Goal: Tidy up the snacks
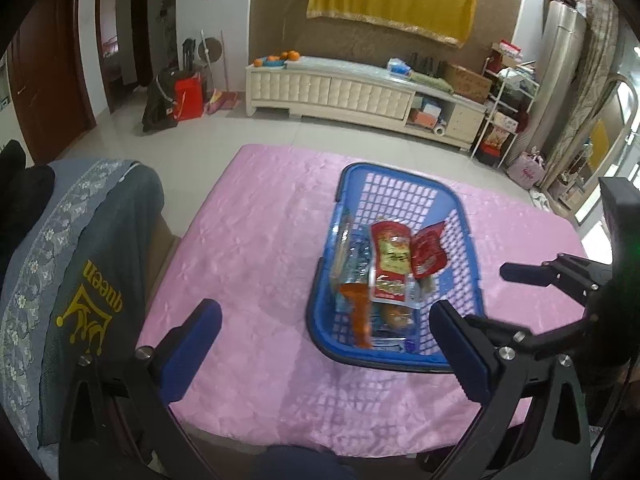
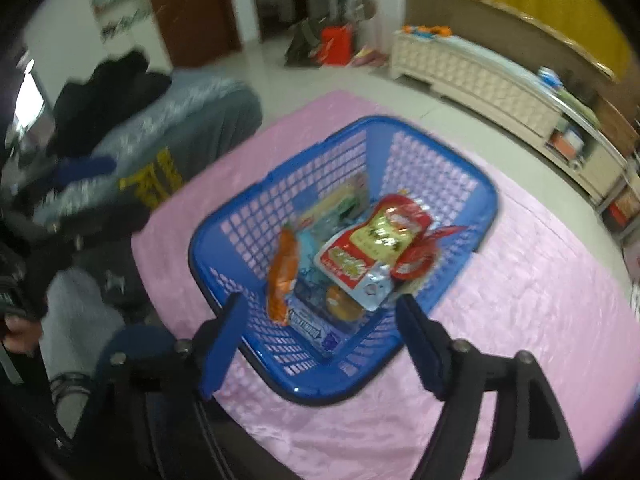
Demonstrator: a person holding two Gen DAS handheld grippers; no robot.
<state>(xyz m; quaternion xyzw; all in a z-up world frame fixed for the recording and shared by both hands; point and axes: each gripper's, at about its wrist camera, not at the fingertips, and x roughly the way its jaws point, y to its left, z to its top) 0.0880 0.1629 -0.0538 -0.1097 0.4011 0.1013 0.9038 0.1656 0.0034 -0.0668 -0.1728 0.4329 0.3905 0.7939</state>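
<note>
Covering the table, a pink cloth (image 1: 256,248) carries a blue basket (image 2: 224,220) near its middle. Grey cushion (image 1: 100,248) with yellow print sits just beside the cloth's left edge. Snacks piled in the basket's near end: red-and-yellow packet (image 2: 372,244) on top, smaller red packet (image 2: 420,256) touching its right side, orange packet (image 2: 284,272) leaning along the left. Left gripper (image 1: 324,336) spread wide, nothing between its jaws, hanging over cloth beside the basket. Right gripper (image 2: 320,320) also wide apart, empty, over the basket's near rim.
</note>
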